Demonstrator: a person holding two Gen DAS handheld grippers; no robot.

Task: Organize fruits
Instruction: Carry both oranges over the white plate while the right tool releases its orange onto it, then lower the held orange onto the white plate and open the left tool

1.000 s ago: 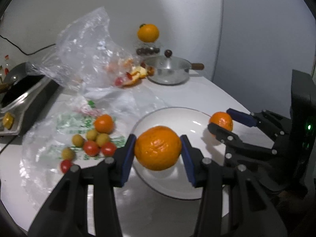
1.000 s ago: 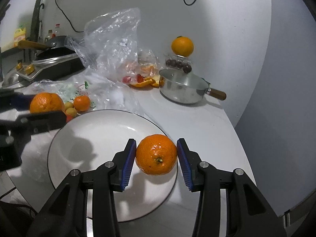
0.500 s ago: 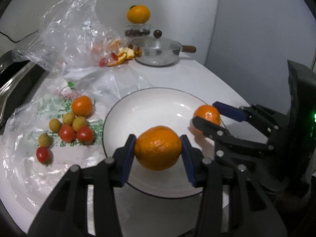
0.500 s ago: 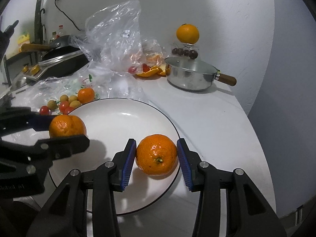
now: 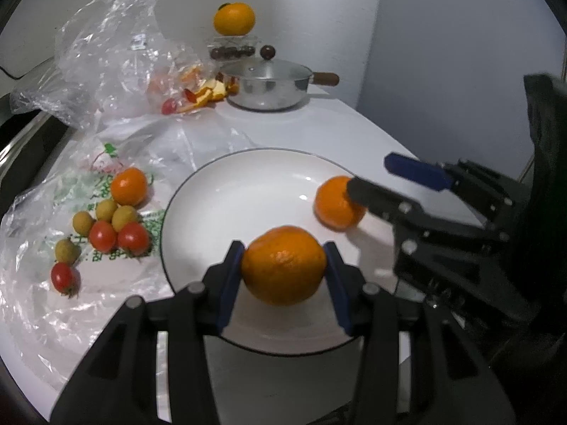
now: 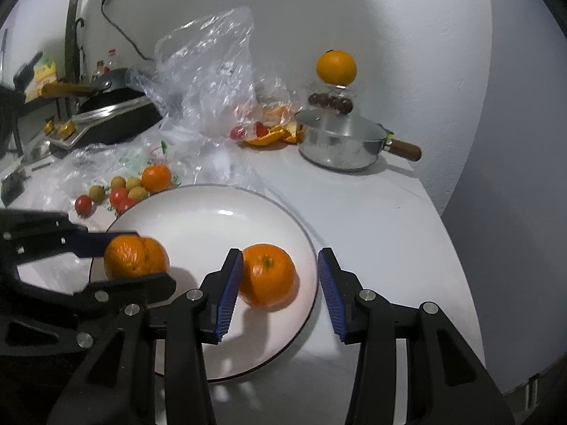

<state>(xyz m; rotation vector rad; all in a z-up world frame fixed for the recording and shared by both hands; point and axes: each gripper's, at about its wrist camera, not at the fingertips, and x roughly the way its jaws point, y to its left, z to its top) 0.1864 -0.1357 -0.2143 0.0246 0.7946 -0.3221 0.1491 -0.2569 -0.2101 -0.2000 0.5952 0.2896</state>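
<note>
Two oranges over the white plate (image 6: 198, 212) — left claw (image 5: 283, 271) grips one (image 5: 283, 269), right claw (image 6: 280, 276) stands parted, its orange (image 6: 267, 274) released.

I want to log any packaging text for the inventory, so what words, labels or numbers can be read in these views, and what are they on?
None can be read.
Flat plastic bag under the small fruits: green and red print, too blurred to read.
Crumpled clear bag: small white label, too small to read.
Yellow box at far left: print too small to read.
</note>
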